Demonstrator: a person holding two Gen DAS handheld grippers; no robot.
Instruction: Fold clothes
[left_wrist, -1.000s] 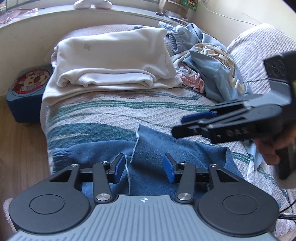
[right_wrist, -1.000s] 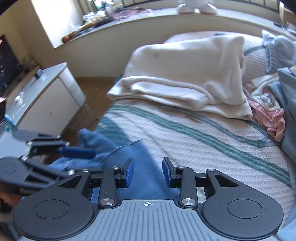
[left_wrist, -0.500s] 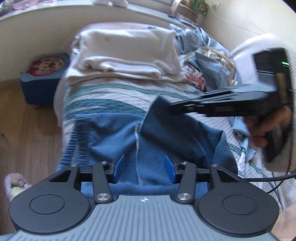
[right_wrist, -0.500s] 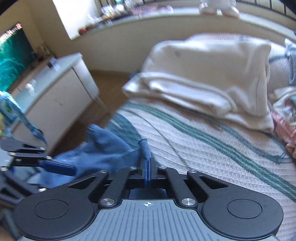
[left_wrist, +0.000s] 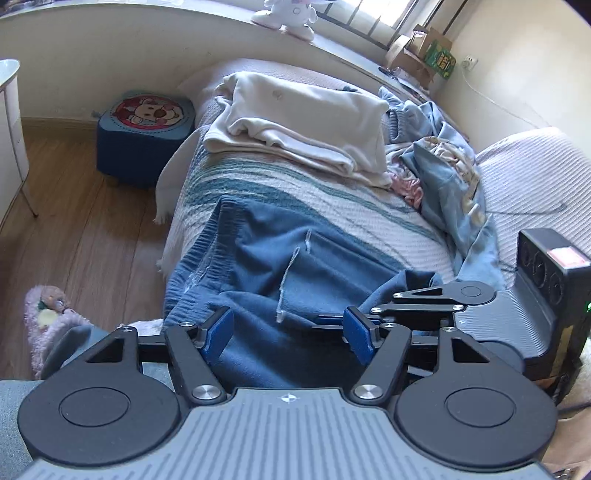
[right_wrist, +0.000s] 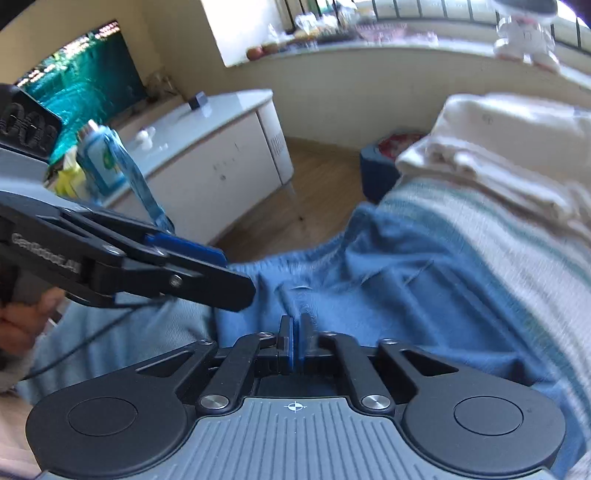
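Observation:
Dark blue trousers (left_wrist: 280, 266) lie spread on the striped bedspread (left_wrist: 332, 199), with their elastic waistband at the left near the bed edge. My left gripper (left_wrist: 288, 332) is open and empty, hovering just above the near part of the trousers. My right gripper (right_wrist: 295, 332) is shut on a fold of the blue trousers (right_wrist: 406, 288). It shows in the left wrist view (left_wrist: 332, 318) at the right, pinching the cloth near my left gripper's right finger. The left gripper also shows in the right wrist view (right_wrist: 221, 266) at the left.
A folded cream garment (left_wrist: 306, 122) lies at the far end of the bed. A heap of light blue and pink clothes (left_wrist: 443, 177) lies on the right. A blue stool (left_wrist: 144, 129) and a white cabinet (right_wrist: 207, 155) stand on the wooden floor on the left.
My right gripper closed on the trousers and pulled the fold towards the near edge. Both grippers drew back and rose, so more of the bed and floor shows.

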